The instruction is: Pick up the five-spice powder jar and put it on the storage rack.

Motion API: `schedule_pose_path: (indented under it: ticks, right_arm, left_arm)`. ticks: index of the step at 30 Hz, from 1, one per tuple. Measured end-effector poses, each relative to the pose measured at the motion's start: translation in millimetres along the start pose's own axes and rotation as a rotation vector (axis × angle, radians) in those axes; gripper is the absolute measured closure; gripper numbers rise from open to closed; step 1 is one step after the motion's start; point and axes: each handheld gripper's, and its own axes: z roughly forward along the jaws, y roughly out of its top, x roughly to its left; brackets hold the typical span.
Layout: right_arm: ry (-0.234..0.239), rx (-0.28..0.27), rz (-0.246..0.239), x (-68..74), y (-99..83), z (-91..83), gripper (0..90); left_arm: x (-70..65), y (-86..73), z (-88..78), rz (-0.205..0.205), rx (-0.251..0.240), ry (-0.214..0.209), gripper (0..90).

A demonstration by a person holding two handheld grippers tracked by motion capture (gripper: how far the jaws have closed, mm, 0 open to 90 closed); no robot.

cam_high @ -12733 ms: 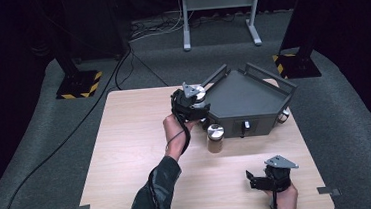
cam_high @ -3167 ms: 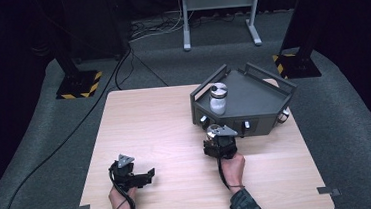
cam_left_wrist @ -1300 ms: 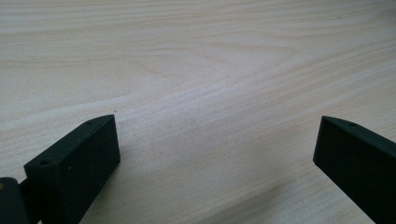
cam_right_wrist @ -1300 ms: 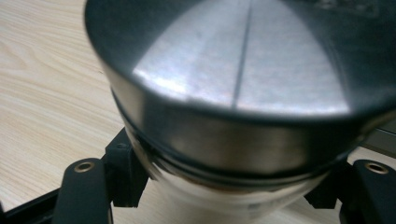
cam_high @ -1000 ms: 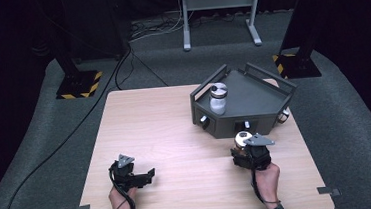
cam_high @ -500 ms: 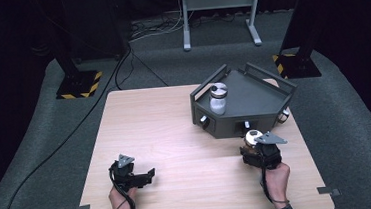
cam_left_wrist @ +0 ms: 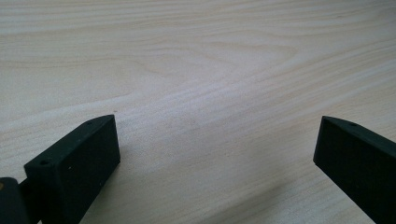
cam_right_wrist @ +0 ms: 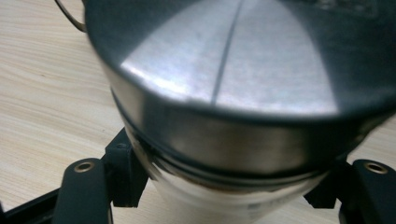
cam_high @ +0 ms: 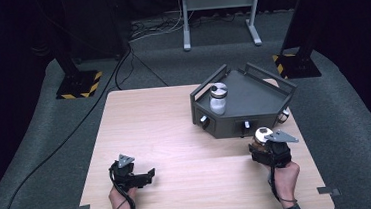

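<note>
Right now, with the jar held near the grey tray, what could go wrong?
1. The right gripper holds the jar below its metal lid; the smooth body might slip.
2. The tray wall is close, so lifting the jar in could knock it.
3. The other jar already stands inside and could be bumped.

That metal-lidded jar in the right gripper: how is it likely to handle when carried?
The jar looks rigid, so the right gripper shut on it shouldn't deform it. Its smooth, shiny lid and round body suggest it may slip or twist. Upright and taller than wide in the high view, it may tip when set down.
</note>
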Motion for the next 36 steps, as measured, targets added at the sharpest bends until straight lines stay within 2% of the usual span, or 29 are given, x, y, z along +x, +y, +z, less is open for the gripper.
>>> schedule_pose_path:
  ticks: [11,15,36]
  right_arm:
    - [-0.028,-0.009,0.018,-11.3,3.4,-7.6,30.4]
    - [-0.046,-0.003,0.004,-11.6,7.4,-8.5,30.3]
    - [-0.079,-0.017,0.001,-24.2,26.8,-15.7,30.3]
  left_arm:
    - [-0.2,0.2,0.0,0.002,0.001,0.000,0.3]
    - [0.0,0.0,0.0,0.001,0.000,-0.001,0.3]
    - [-0.1,0.2,0.0,0.003,0.001,-0.002,0.3]
